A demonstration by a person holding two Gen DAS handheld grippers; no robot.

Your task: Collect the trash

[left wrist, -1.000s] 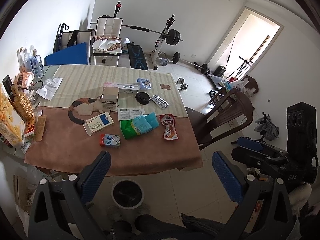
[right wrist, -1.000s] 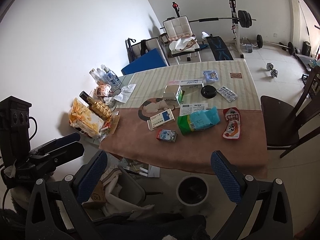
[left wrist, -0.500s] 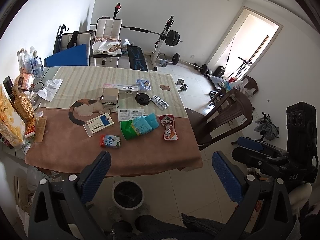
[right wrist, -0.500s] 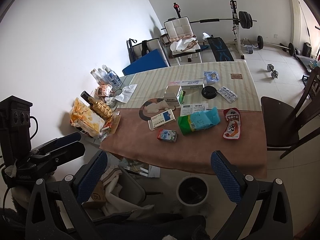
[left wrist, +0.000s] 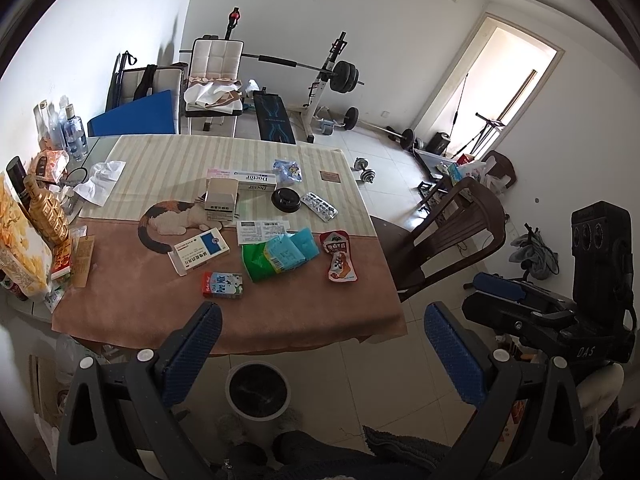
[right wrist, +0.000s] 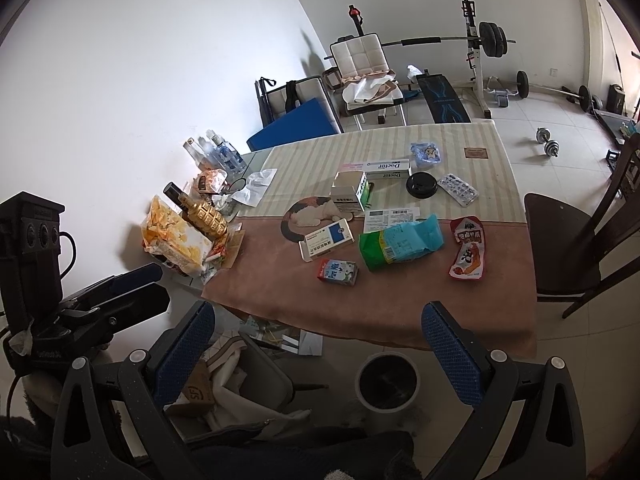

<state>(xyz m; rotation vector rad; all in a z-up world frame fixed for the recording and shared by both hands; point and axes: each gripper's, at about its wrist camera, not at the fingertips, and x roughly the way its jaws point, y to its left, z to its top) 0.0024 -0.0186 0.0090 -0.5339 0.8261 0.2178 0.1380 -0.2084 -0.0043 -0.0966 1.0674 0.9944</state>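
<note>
I stand back from the bench (left wrist: 304,320), whose cloth-covered top carries the litter, with the bin (left wrist: 258,390) on the floor just below its near edge. The step in hand is, by my judgement, the approach: nothing has been picked up yet and the bin looks empty. My left hand-held gripper (left wrist: 318,344) is held above the floor in front of the bench, jaws spread wide with nothing between them. My right hand-held gripper (right wrist: 318,340) is in the same condition, jaws wide apart and empty, well short of the bench edge. The trash lies in a loose group at the bench centre: a green and blue wrapper (right wrist: 400,246), with a red snack pouch (right wrist: 468,254) well to its right, a small milk carton (right wrist: 338,272) nearest me, and a flat medicine box (right wrist: 326,242) just behind the carton. Next move, as I judge it: advance one hand-held gripper over the near edge, lower it onto the milk carton, align the jaws across its narrow sides, then close and carry it to the bin.
</note>
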